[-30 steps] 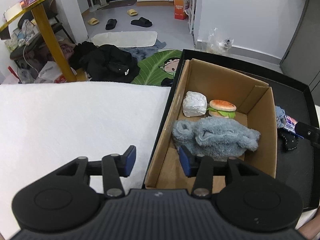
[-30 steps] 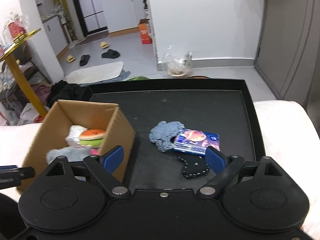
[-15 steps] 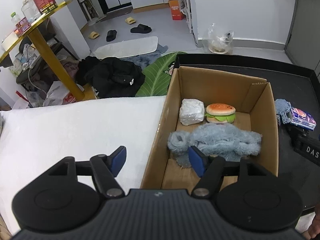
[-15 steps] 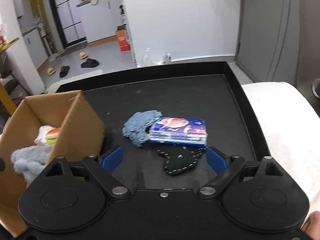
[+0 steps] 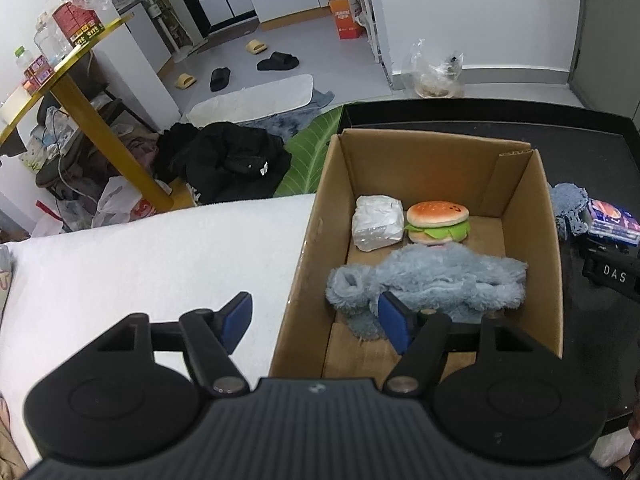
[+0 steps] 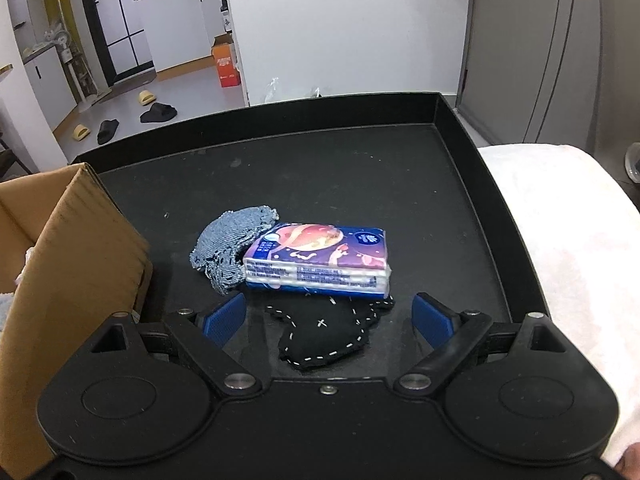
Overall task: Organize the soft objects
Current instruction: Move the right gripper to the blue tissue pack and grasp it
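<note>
A cardboard box (image 5: 516,184) stands on the left of a black tray (image 6: 460,120). In it lie a fluffy blue-grey plush (image 5: 432,280), a burger plush (image 5: 438,220) and a white wrapped packet (image 5: 378,222). On the tray beside the box (image 6: 72,248) lie a blue knitted cloth (image 6: 226,244), a blue tissue pack (image 6: 320,256) resting partly on it, and a black stitched fabric piece (image 6: 328,332). My left gripper (image 5: 316,318) is open and empty over the box's near left wall. My right gripper (image 6: 328,318) is open and empty, its fingers either side of the black piece.
White towel (image 5: 120,264) covers the surface left of the box and right of the tray (image 6: 568,220). The right gripper's body shows at the left wrist view's right edge (image 5: 612,276). Beyond lie floor clutter, black clothes (image 5: 224,160) and a yellow table (image 5: 100,120).
My right gripper has moved forward and right, down toward the tissue pack and black piece. My left gripper has drawn back and risen, with its jaws wider. Box contents are unmoved.
</note>
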A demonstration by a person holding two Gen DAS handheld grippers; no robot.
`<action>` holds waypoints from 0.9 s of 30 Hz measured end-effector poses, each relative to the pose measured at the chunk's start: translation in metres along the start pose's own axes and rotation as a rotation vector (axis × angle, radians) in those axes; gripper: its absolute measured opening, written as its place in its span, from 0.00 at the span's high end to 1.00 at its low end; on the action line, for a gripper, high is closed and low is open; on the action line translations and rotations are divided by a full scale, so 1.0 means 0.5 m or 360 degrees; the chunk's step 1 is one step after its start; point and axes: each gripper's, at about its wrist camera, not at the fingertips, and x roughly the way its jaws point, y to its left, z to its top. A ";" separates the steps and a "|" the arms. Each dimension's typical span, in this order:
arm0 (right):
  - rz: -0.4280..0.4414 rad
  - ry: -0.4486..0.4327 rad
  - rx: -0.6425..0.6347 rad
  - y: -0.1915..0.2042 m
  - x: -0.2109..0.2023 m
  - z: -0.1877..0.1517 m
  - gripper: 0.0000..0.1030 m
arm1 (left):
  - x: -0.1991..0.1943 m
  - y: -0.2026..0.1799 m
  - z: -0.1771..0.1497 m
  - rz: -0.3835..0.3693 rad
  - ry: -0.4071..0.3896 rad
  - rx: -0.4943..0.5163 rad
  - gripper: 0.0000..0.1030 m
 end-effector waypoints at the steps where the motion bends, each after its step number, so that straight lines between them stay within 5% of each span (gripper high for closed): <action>1: 0.0002 -0.0009 -0.0006 0.002 -0.002 0.000 0.13 | 0.000 0.001 0.000 0.0002 0.0001 -0.0002 0.34; 17: 0.0007 -0.0099 0.0032 0.013 0.013 0.030 0.12 | -0.002 -0.003 -0.004 -0.0007 -0.0010 0.0013 0.34; 20: -0.0024 -0.0068 0.0018 0.016 0.032 0.025 0.29 | -0.002 -0.002 -0.005 -0.0012 -0.0014 0.0007 0.34; 27: -0.0033 -0.0127 0.0053 0.004 0.002 0.022 0.31 | -0.004 0.007 -0.005 -0.0044 -0.0020 -0.0030 0.34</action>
